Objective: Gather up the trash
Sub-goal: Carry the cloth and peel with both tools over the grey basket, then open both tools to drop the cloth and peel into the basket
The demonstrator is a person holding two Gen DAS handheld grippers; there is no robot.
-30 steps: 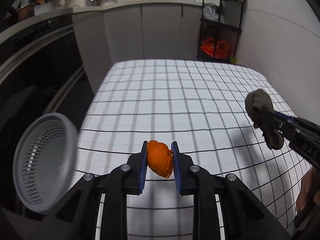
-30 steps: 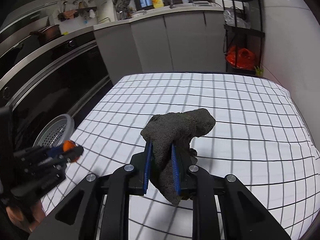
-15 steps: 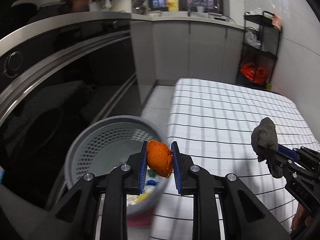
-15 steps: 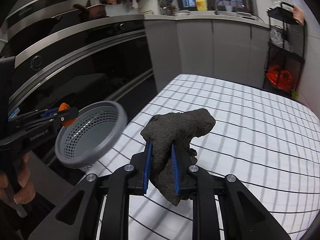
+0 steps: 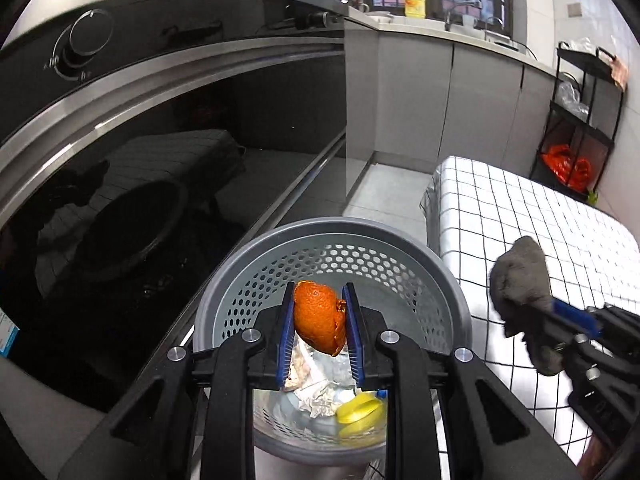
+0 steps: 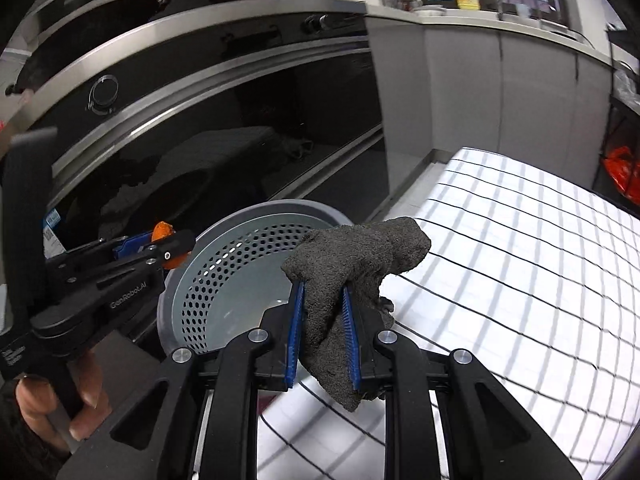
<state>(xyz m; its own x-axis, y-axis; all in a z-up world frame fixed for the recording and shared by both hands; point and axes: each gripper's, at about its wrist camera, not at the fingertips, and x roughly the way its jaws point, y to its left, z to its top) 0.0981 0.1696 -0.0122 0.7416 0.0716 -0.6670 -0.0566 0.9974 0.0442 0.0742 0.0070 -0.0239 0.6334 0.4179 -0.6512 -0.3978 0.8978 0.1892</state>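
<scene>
I note that both of my hands have swung off the checked tablecloth (image 5: 520, 216) toward the grey perforated bin (image 5: 332, 236), which a second ago sat at the far left edge of my left view and now fills its centre. My left gripper (image 5: 319, 320) holds its jaws narrow, clamped on the orange peel (image 5: 319, 318), and the peel hangs directly above the bin's open mouth. Inside the bin I see crumpled foil (image 5: 316, 384) and a yellow scrap (image 5: 360, 412) already lying at the bottom. My right gripper (image 6: 322, 332) is likewise closed narrow on the dark grey rag (image 6: 352, 264), which sits beside the bin's rim on the tablecloth side, not yet over the opening. I judge the carry finished for the peel: releasing the left jaws should drop it in. The rag, if it counts as trash, needs a further shift over the bin first.
</scene>
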